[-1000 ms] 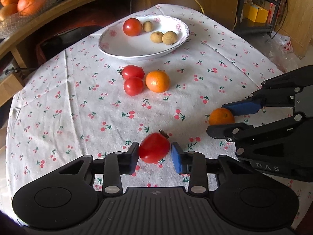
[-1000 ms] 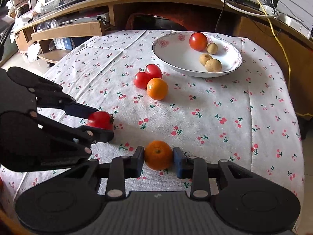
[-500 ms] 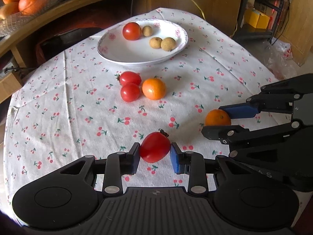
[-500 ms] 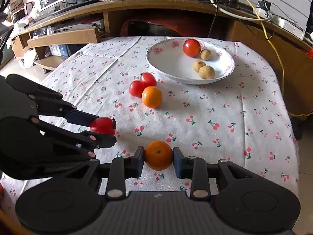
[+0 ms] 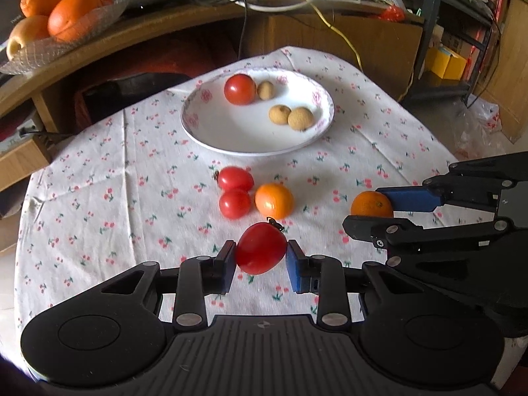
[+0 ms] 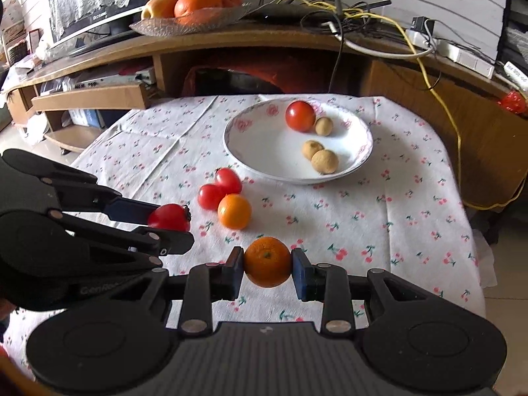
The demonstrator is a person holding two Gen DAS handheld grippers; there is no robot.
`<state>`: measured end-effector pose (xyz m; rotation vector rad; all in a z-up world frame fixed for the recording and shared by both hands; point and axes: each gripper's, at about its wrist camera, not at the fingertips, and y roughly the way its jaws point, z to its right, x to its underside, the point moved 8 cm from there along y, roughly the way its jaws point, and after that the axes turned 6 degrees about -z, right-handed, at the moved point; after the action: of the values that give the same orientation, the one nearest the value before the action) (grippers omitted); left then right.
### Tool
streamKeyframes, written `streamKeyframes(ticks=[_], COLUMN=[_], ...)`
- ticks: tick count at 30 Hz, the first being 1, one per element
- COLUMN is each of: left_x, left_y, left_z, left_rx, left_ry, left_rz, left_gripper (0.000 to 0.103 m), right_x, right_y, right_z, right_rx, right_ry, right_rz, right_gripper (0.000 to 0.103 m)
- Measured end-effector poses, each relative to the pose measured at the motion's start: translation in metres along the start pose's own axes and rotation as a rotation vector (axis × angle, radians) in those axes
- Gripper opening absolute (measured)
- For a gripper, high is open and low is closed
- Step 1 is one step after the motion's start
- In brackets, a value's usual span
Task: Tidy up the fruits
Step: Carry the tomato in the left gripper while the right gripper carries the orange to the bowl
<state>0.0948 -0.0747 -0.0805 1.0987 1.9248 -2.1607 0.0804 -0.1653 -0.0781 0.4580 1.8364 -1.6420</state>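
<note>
Fruits pinched above cherry-print tablecloth (image 5: 99, 198): left gripper (image 5: 260, 259) grips tomato (image 5: 260, 247), right gripper (image 6: 267, 264) tangerine (image 6: 267, 261).

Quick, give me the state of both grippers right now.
Left gripper: shut on a glossy red tomato with a dark stem.
Right gripper: shut on a small round orange mandarin.

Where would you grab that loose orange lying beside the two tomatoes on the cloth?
Across the widest middle of the loose orange, coming from its right, open side: two tomatoes touch its left and far sides, so fingers fit best front and back.
</note>
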Motion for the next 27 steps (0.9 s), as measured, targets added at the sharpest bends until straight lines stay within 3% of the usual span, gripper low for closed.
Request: streamKeyframes(ticks=[27], left_x=[-0.058], left_y=[0.006], left_z=[-0.011], left_rx=[-0.008], left_ry=[-0.053], left_rz=[0.079], left_gripper=[0.039], right_x=[-0.053], right_y=[0.005], right_z=[0.031], right_rx=[0.051], right_ry=[0.069], right_rz=[0.092], right_gripper=[0.032])
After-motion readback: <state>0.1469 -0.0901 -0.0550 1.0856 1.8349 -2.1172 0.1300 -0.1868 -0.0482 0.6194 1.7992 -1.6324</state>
